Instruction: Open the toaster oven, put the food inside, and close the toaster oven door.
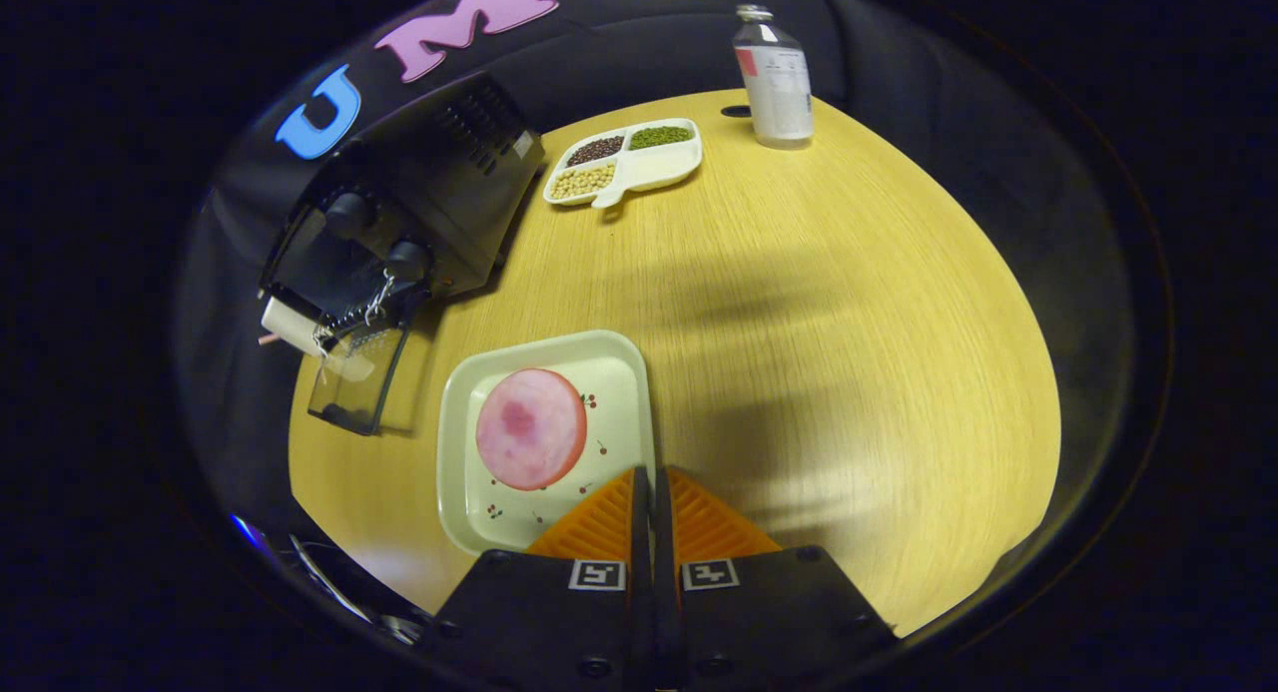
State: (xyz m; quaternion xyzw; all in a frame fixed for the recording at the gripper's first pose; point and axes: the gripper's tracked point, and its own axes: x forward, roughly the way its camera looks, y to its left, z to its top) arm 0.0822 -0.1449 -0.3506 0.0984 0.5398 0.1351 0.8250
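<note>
Your round, pale wood-grain table (819, 303) carries a black metal toaster oven (419, 203) at its far left, glass door hanging open. Just ahead of your gripper (651, 487) sits a square cream plate (619, 372) with a round pink slice of food (530, 428). Beyond lie a white divided bean tray (639, 173) and a clear bottle (774, 78). The fingers are pressed together, holding nothing.

Tool-mounted fisheye, high over table (799, 303), angled down.
</note>
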